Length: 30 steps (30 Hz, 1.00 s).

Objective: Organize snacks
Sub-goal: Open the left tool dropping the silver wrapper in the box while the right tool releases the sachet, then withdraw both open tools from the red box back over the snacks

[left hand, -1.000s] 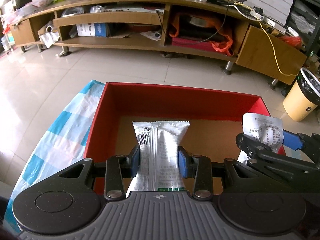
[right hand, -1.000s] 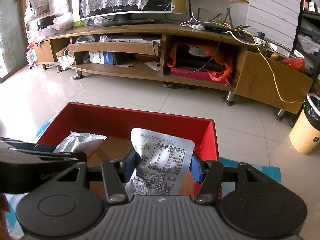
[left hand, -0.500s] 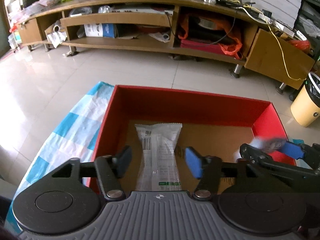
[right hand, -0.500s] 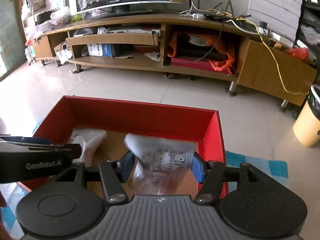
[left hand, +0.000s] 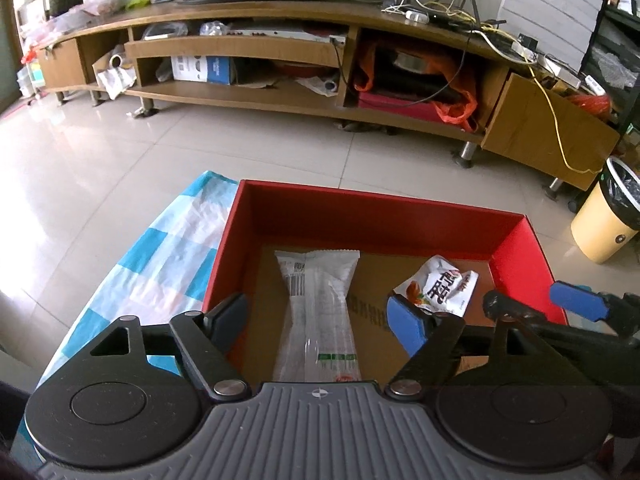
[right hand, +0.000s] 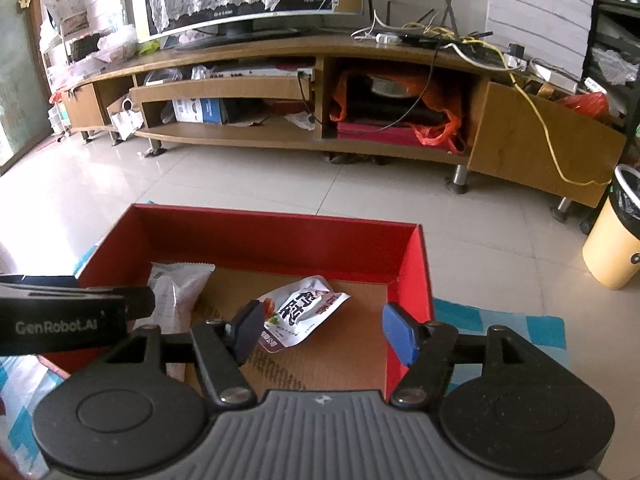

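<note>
Snack packets, crinkled white long packet (left hand: pixel 318 312) and pouch (right hand: pixel 298 312), now released onto cardboard floor of red box (left hand: pixel 384 216), centre frame; left gripper (left hand: pixel 320 320) and right gripper (right hand: pixel 326 330) jaws just spread, nothing pinched.

The left gripper (left hand: pixel 320 320) is built of black plastic: two angled finger arms on silver round-headed screws, each tipped with a blue pad, above a grey ribbed body bearing a small white compass-like mark. On either side of the body sits a black round housing with a raised disc in its middle. The right gripper (right hand: pixel 324 332) has the same black arms, blue pads, silver screws, grey ribbed body and round housings. One side bar of the left gripper carries white lettering, "GenRobot.AI".
</note>
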### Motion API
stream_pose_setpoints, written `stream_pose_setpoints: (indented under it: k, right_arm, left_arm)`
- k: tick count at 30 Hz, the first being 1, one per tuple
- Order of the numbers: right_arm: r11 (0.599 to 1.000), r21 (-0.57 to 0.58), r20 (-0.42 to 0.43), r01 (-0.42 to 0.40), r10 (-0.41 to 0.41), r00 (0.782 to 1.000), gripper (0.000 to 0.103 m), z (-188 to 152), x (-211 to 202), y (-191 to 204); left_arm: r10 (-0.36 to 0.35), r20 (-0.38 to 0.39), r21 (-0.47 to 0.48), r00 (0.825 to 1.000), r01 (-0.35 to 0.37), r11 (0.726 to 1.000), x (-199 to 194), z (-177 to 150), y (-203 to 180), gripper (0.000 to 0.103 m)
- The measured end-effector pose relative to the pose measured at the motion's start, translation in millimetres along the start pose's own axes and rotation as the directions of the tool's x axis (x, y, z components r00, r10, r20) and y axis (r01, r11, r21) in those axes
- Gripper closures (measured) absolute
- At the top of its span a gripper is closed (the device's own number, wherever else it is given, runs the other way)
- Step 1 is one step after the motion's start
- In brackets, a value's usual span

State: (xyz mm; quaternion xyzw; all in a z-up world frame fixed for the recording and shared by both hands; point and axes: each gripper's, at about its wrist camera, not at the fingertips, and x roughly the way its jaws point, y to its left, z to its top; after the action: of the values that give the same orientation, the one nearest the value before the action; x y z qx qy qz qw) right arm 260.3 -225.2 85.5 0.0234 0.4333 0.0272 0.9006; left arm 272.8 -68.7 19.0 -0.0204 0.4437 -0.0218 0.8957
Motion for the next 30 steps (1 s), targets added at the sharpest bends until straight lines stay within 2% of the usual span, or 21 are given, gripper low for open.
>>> stream_pose_setpoints:
  k: [12, 30]
  right_arm:
    - [1.0, -0.019, 0.028, 0.013, -0.013, 1.0, 0.036, -11.3, -37.2, 5.3]
    - [1.0, -0.025, 0.021, 0.015, -0.015, 1.0, 0.036, -40.0, -70.7, 9.3]
  left_arm:
    - [-0.057, 0.01, 0.001, 0.998, 0.057, 0.998, -31.5, -17.5, -0.5, 0.018]
    - [-0.098, -0.022, -0.009, 0.995, 0.098, 0.995, -55.5, -48.0, 2.7, 0.018]
